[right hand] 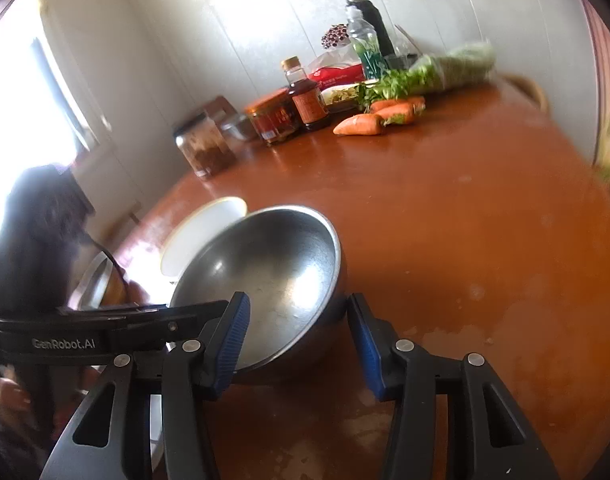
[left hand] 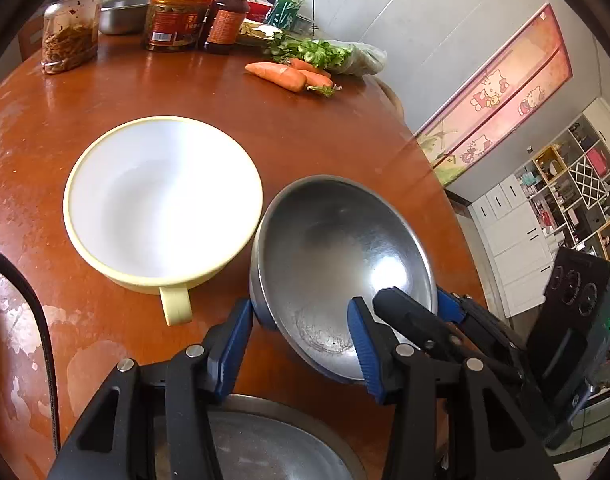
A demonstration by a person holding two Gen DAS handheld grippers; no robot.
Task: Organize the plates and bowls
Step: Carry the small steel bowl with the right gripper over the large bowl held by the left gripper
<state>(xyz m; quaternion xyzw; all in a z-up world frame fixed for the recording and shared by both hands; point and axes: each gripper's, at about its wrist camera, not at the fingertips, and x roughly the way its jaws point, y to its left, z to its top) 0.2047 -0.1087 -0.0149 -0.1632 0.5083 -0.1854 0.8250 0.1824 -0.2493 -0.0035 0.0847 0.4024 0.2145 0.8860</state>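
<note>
The steel bowl [left hand: 337,272] tips on the table [left hand: 225,100], just beside the white bowl [left hand: 163,196]. The left gripper [left hand: 301,344] and right gripper [right hand: 297,344] are both wide, each with the bowl's rim between its jaws, not squeezing. The shiny bowl may slip and bang the white bowl if a pinch is weak.

My pads [left hand: 361,344] are blue; steel bowl [left hand: 337,264] silver, mug-bowl [left hand: 161,200] white with yellow rim, table [left hand: 185,88] reddish-brown.

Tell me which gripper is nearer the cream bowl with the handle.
Left. The left gripper straddles the steel bowl's rim beside the cream bowl; the right gripper works that steel bowl's far side.
</note>
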